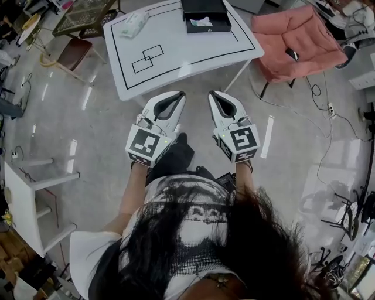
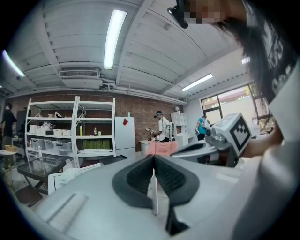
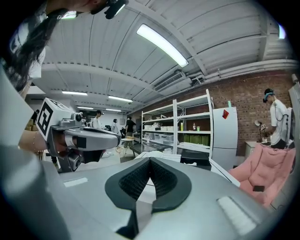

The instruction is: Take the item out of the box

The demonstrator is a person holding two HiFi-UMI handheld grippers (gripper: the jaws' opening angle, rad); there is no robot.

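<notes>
Box [image 1: 202, 7] — black, on the far side of white table [image 1: 176, 64], well ahead of both grippers, with white item [image 1: 201, 22] lying inside. Left gripper [image 1: 179, 94] clenched tight, nothing between jaws. Right gripper [image 1: 213, 94] just beside it — clenched too, also holding nothing. Both short of table.

The room was bright and evenly lit by long ceiling tube lights [image 2: 115, 37], with daylight added through a window [image 2: 233, 101]. White streaks of glare lay on the glossy floor [image 1: 266, 137], and shadows were soft. Both gripper views were fisheye (edges bent, corners fading to black). Close to the lens, the left gripper [image 2: 153, 158] and the right gripper [image 3: 150, 160] looked blurred. The far shelves [image 2: 70, 136] were fairly sharp.
</notes>
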